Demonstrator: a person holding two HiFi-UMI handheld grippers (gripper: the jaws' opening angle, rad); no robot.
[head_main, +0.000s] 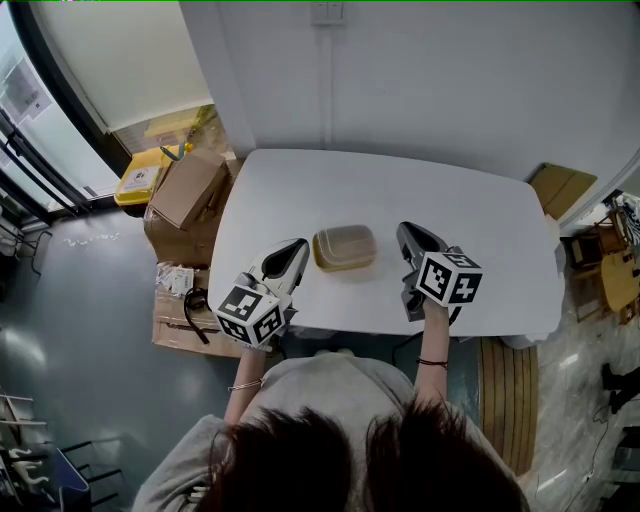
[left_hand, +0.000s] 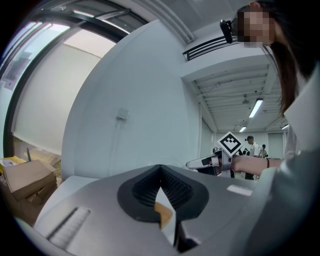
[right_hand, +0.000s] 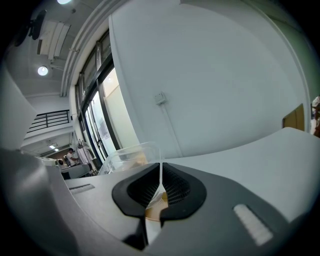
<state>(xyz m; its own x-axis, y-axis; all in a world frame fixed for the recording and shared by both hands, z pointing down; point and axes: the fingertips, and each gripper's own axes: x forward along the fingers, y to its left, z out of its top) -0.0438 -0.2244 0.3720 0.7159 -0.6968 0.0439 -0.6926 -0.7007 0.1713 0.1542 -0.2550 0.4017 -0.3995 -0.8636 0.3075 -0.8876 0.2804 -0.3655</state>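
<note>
We find the container (head_main: 345, 248), a shallow rounded-rectangular box with a brown base and a clear lid (right_hand: 131, 151), on the white worktop (head_main: 400, 185), at the middle of its near half. The left tongs (head_main: 298, 246) lie just beside the container's left end, apart from it, and the right tongs (head_main: 406, 231) stand near its right end, with a strip of bare worktop between. In each gripper view the two jaws meet at their tips and clamp nothing; only a thin wedge of worktop and brown box shows through the slit behind the tips. We judge the container to be light, thin-walled plastic: smooth, somewhat slippery, and likely to flex or dent under a hard squeeze. The lid may spring off if we press it from the side. We rate the stiffened rim at the two short ends, where lid and base meet, as the firmest place to take hold, one pair of tongs at each end. Cardboard boxes (head_main: 186, 190) stand on the floor, left of the worktop.
</note>
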